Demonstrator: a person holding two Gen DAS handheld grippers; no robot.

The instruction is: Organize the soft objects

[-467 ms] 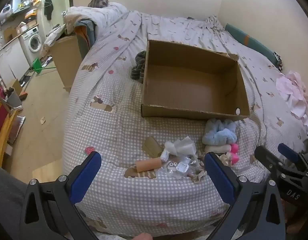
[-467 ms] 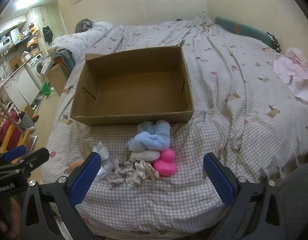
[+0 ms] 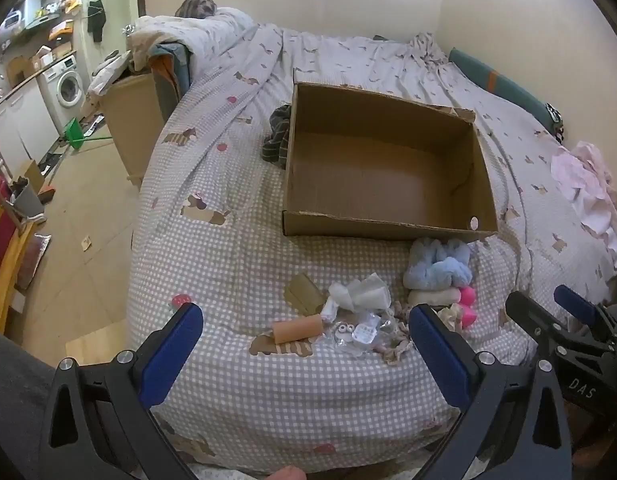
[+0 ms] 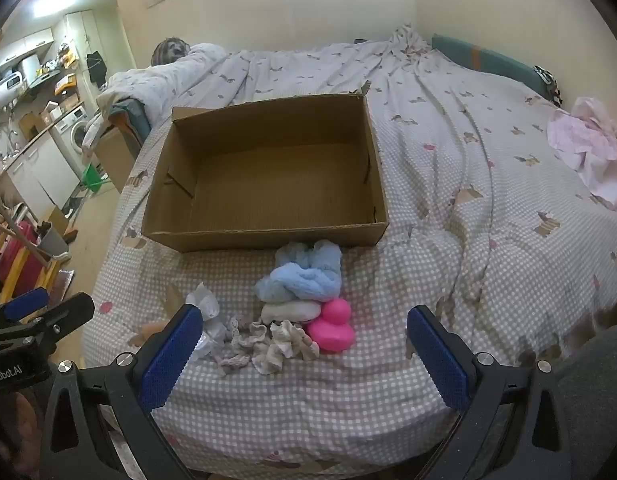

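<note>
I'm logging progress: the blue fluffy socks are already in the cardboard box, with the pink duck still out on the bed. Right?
Not quite. The blue fluffy socks still lie on the bed, just outside the near wall of the cardboard box, which is empty in the right wrist view. The pink duck is indeed out on the bed.

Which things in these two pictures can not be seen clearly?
- Dark striped cloth: left wrist view, partly behind the cardboard box wall.
- Small clear packets: left wrist view, too small to identify.
- Tan roll: right wrist view, mostly hidden by the right claw finger.
</note>
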